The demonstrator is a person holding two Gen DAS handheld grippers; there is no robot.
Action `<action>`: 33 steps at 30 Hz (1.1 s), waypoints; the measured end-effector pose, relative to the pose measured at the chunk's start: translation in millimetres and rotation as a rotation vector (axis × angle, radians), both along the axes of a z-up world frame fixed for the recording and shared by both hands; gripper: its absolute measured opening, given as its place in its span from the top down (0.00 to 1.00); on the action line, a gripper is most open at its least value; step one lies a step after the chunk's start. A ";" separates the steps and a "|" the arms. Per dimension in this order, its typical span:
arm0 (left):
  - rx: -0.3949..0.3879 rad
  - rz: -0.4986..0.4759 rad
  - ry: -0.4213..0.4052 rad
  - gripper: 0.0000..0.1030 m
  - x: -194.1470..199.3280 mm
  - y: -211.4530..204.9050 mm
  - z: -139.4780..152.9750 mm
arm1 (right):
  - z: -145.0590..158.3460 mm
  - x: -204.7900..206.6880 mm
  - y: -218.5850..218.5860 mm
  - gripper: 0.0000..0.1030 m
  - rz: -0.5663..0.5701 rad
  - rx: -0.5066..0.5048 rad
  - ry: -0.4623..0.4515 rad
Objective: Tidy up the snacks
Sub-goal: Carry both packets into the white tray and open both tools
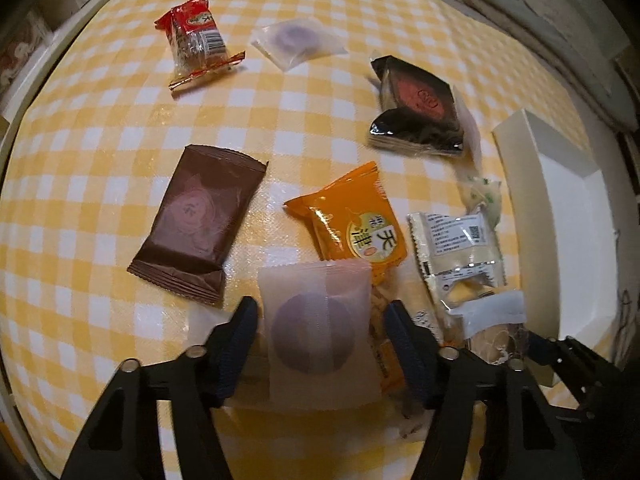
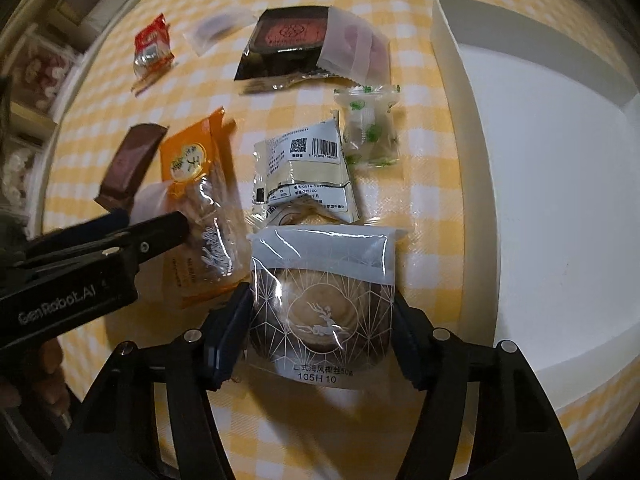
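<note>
Right under my left claw (image 1: 322,344) sits a frosted pouch with a purple pastry (image 1: 316,320), lying flat on the yellow-checked desk (image 1: 100,128). My fingers stand on either side of it, half spread; the left pad looks to be right at the pouch edge, but the right one shows a sliver of gap, so I wouldn't call it a pinch.

My right claw (image 2: 320,340) is over the deer-print pastry pack (image 2: 320,304), one finger along each side, both pads right up against the wrapper. Looks like contact on both sides, though the pack is resting on the desk.

Just past the purple pouch there's an orange packet (image 1: 352,220), partly tucked under it, and a brown packet (image 1: 196,224) off to the left. Next to the orange one is a cream packet with a barcode (image 2: 304,168), and beyond that a small clear bag with green dots (image 2: 370,128).

Further out: a black tray pack with a red cake (image 1: 420,112), another frosted pouch (image 1: 298,42), and a red wrapper (image 1: 196,40) at the far left.

White box (image 2: 540,200) sits open along the right side, nothing in the part I can see.
</note>
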State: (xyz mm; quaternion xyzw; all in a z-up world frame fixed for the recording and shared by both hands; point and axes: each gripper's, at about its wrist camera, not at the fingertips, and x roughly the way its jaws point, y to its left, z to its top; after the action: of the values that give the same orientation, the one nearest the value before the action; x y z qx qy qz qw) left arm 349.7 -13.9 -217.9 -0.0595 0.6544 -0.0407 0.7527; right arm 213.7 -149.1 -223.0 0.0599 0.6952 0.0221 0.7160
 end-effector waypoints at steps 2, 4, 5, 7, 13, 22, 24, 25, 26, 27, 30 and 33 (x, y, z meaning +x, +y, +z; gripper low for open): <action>-0.016 0.001 0.006 0.50 -2.6 1.6 0.2 | 2.2 -1.4 -4.0 0.38 -0.008 0.013 0.001; -0.009 0.004 0.015 0.51 -6.6 3.4 2.2 | 4.1 -3.6 -5.4 0.38 -0.010 0.020 -0.005; -0.007 0.003 0.018 0.53 -8.3 4.2 3.4 | 4.6 -4.7 -5.7 0.38 -0.013 0.024 -0.009; 0.014 0.003 0.002 0.53 -10.9 3.3 9.3 | 4.9 -3.4 -5.7 0.38 -0.013 0.034 -0.015; -0.014 -0.019 -0.177 0.53 -21.8 -6.4 56.2 | 41.0 -1.3 -7.6 0.38 0.017 0.047 -0.137; -0.052 -0.007 -0.436 0.53 -54.5 -10.8 126.6 | 134.9 2.5 -33.0 0.38 0.028 0.026 -0.487; -0.067 -0.005 -0.483 0.53 -62.1 -14.0 139.5 | 145.7 1.3 -41.7 0.38 0.018 0.022 -0.529; -0.071 -0.006 -0.498 0.53 -64.5 -16.3 142.8 | 152.2 -0.1 -49.0 0.38 0.012 0.018 -0.550; -0.077 -0.007 -0.514 0.53 -67.6 -19.5 147.6 | 153.6 1.5 -52.7 0.38 0.009 0.015 -0.558; -0.082 -0.010 -0.524 0.53 -70.0 -24.1 151.3 | 158.0 0.0 -60.7 0.38 0.004 0.012 -0.569; -0.106 -0.023 -0.522 0.53 -71.8 -41.8 154.8 | 162.2 1.5 -79.9 0.38 -0.008 0.004 -0.570; -0.145 -0.049 -0.493 0.53 -65.2 -66.3 150.5 | 157.9 3.8 -98.5 0.38 -0.019 -0.026 -0.533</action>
State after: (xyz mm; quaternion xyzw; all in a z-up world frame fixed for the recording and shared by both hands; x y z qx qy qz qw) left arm 284.5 -80.3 -67.4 -0.0858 0.4478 -0.1188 0.8820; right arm 217.5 -247.6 -65.0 0.0492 0.4819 0.0214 0.8746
